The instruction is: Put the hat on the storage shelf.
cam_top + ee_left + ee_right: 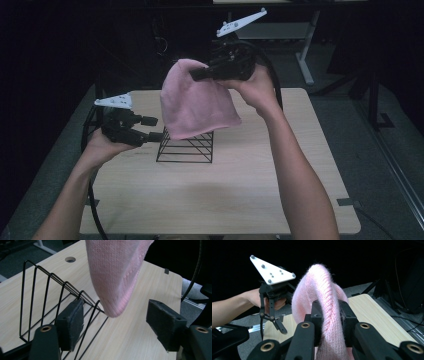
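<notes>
A pink knitted hat (197,102) hangs in the air above a black wire rack (187,147) on the light wooden table (225,195). My right gripper (197,74) is shut on the hat's top, and in the right gripper view the knit (319,287) is pinched between its jaws (330,312). My left gripper (152,128) is held low at the rack's left side, open. In the left gripper view the hat's lower corner (115,272) hangs just beyond the gap of the left gripper (115,322), touching neither pad. One pad (71,322) stands in front of the rack's wires (37,290).
The rack sits near the table's middle, with bare wood in front of it and to its right. A round hole (70,259) is cut in the tabletop's far part. Another desk's white leg (305,55) stands behind the table. The surroundings are dark.
</notes>
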{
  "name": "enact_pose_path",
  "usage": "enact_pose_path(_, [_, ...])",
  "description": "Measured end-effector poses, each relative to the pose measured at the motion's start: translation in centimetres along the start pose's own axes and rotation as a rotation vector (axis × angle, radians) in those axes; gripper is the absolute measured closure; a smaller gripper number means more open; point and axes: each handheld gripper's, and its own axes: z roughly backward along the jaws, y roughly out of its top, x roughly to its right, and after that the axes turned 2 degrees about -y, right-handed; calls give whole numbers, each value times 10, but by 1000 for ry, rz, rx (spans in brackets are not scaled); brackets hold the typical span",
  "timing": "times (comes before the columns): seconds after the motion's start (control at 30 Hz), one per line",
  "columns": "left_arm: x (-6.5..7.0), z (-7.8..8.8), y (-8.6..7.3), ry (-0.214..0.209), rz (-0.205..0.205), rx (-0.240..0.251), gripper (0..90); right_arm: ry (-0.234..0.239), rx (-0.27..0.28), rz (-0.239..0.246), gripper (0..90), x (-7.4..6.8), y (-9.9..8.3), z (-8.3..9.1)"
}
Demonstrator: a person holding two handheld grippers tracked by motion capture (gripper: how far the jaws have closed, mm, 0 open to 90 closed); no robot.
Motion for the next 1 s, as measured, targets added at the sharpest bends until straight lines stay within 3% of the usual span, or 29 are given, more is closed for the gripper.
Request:
enact_pose_path(0.27, [-7, -4, -1, -41, 14, -4, 486, 24, 24, 18, 772, -5, 9, -9])
enact_pose_path(0.3, [-8, -4, -1, -50, 14, 0, 549, 28, 25, 23, 772, -6, 12, -11])
enact_pose_path(0.37, [-9, -4, -1, -56, 12, -2, 579, 27, 28, 24, 772, -7, 12, -12])
enact_pose_path(0.4, [-10, -4, -1, -56, 11, 4, 678, 28, 28, 25, 772, -7, 14, -13])
enact_pose_path(0.47, [-12, -2, -1, -57, 9, 11, 707, 28, 31, 25, 772, -7, 14, -14])
enact_pose_path(0.5, [-14, -1, -1, -56, 19, 20, 764, 31, 36, 23, 772, -7, 14, -15])
enact_pose_path(0.63, [-18, 2, -1, -32, 43, 26, 805, 33, 41, 19, 772, -5, 15, -16])
enact_pose_path(1.0, [-30, 13, 0, 51, 68, 26, 809, 16, 47, -5, 771, 4, 16, -26])
